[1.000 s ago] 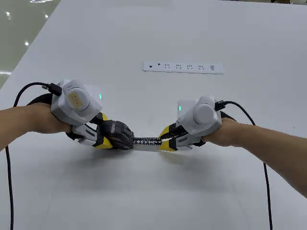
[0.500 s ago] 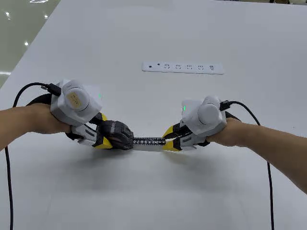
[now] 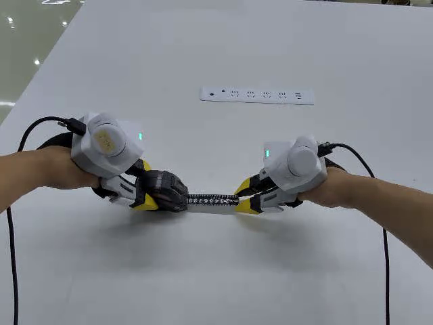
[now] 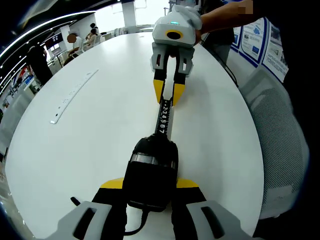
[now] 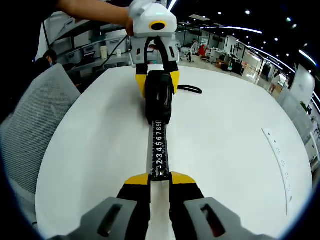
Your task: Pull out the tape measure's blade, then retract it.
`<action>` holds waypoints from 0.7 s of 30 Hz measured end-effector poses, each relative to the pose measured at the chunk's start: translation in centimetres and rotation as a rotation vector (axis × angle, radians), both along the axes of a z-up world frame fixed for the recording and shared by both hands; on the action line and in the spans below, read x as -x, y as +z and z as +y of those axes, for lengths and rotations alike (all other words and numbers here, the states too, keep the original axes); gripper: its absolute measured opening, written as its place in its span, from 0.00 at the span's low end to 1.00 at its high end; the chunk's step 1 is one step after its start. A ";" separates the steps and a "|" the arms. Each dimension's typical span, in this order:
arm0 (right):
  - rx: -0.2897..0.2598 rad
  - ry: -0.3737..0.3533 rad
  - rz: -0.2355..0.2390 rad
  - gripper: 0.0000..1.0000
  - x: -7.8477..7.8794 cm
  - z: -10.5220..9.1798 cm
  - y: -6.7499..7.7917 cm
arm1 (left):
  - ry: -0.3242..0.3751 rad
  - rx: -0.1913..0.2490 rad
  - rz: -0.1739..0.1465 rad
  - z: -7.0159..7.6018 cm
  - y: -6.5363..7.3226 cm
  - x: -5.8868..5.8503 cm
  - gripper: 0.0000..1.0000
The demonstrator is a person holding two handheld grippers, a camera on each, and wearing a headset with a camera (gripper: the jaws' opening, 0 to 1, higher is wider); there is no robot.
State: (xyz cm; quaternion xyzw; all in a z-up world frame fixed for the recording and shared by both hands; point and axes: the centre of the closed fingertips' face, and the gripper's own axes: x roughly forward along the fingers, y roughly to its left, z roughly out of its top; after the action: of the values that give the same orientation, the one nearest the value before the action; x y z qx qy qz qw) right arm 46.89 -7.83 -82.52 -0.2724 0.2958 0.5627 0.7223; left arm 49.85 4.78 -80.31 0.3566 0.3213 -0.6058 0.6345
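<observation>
A black tape measure case (image 3: 164, 190) (image 4: 150, 172) (image 5: 159, 95) lies on the white table, held between the jaws of my left gripper (image 3: 147, 193) (image 4: 150, 187), which is shut on it. A short stretch of numbered blade (image 3: 211, 201) (image 4: 164, 116) (image 5: 158, 150) runs out of the case to the right. My right gripper (image 3: 244, 201) (image 5: 159, 180) is shut on the blade's end, its yellow fingertips (image 5: 136, 179) pinching it low over the table. The blade lies straight between both grippers.
A white power strip (image 3: 257, 95) (image 4: 71, 95) (image 5: 279, 162) lies flat farther back on the table. Black cables (image 3: 27, 135) trail from both grippers toward the near edge. Mesh chairs (image 4: 280, 145) (image 5: 30, 145) stand beside the table.
My right gripper has moved to the right with the blade's end, and a longer stretch of blade now shows. The left gripper and case have stayed in place.
</observation>
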 end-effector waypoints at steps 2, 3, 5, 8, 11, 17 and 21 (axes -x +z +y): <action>0.000 0.000 0.001 0.12 0.0 -0.1 0.0 | 0.000 0.000 0.000 0.0 0.0 0.0 0.31; -0.001 -0.001 0.000 0.12 0.0 -0.2 0.0 | 0.001 0.001 0.000 0.0 0.0 0.0 0.31; 0.000 -0.001 0.001 0.12 0.0 -0.3 0.0 | 0.001 0.001 0.000 0.0 0.0 -0.1 0.31; 0.000 -0.002 0.004 0.12 0.0 -0.7 0.0 | 0.001 0.001 0.001 0.0 0.0 -0.1 0.31; 0.003 -0.004 0.005 0.12 0.0 -1.1 0.0 | 0.001 0.001 0.001 -0.1 0.0 -0.2 0.31; 0.008 -0.003 0.006 0.12 0.2 -1.8 -0.1 | 0.001 0.001 0.000 -0.1 0.0 -0.2 0.31; 0.008 -0.007 0.007 0.12 0.3 -2.4 -0.1 | -0.001 -0.001 0.001 -0.1 0.0 -0.2 0.31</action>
State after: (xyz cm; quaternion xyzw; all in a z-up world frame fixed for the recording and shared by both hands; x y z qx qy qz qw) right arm 46.62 -10.21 -82.62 -0.2723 0.3016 0.5600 0.7220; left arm 50.06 4.65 -80.36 0.3566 0.3218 -0.6062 0.6339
